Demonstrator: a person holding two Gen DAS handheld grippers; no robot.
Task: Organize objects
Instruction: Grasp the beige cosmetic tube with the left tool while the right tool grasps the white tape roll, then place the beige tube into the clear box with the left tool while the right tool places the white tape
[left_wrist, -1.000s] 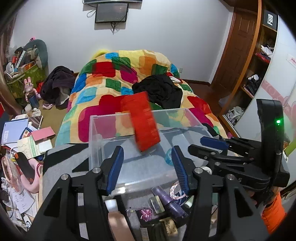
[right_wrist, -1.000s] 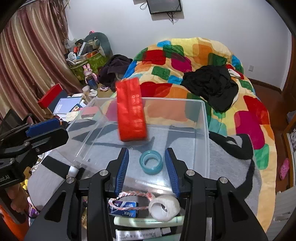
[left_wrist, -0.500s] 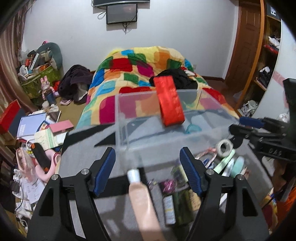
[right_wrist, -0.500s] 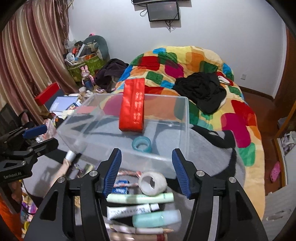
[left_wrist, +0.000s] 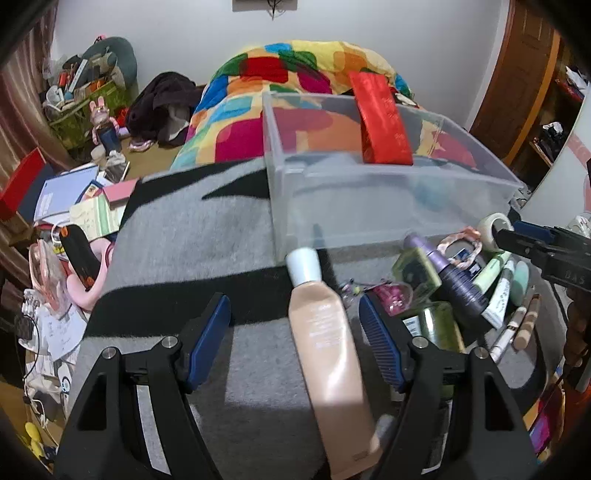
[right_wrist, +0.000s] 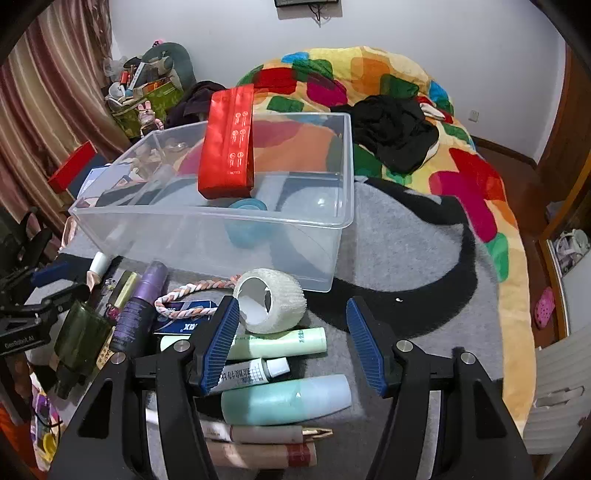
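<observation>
The left gripper (left_wrist: 295, 332) tilted steeply down over the grey-and-black blanket (left_wrist: 207, 236), its jaws apart and gripping nothing; a peach tube with a white cap (left_wrist: 325, 350) lay on the blanket between the blue pads (left_wrist: 208, 343), closer to the right one, with no contact visible. The right gripper (right_wrist: 291, 343) was angled down likewise, jaws spread and empty, above a pile of toiletries: a pale green tube (right_wrist: 280, 343), a small white tube (right_wrist: 255, 373) and a teal bottle (right_wrist: 288, 398) lay side by side between its fingers, with two lipstick-like sticks (right_wrist: 266, 443) nearer the camera. Just beyond its left pad sat a roll of white gauze tape (right_wrist: 269, 302), touching a braided pink-and-white cord (right_wrist: 184, 299). Left of these lay a purple spray bottle (right_wrist: 138, 310) and a dark green jar (right_wrist: 81, 339). Farther on, the clear plastic bin (right_wrist: 332, 258) stood on the blanket, holding a teal tape roll (right_wrist: 247, 221) on its floor and a red packet (right_wrist: 227, 144) leaning on its far rim. Beyond the bin, a multicoloured quilt (right_wrist: 465, 177) covered the bed, with black clothing (right_wrist: 395, 133) heaped on it.
</observation>
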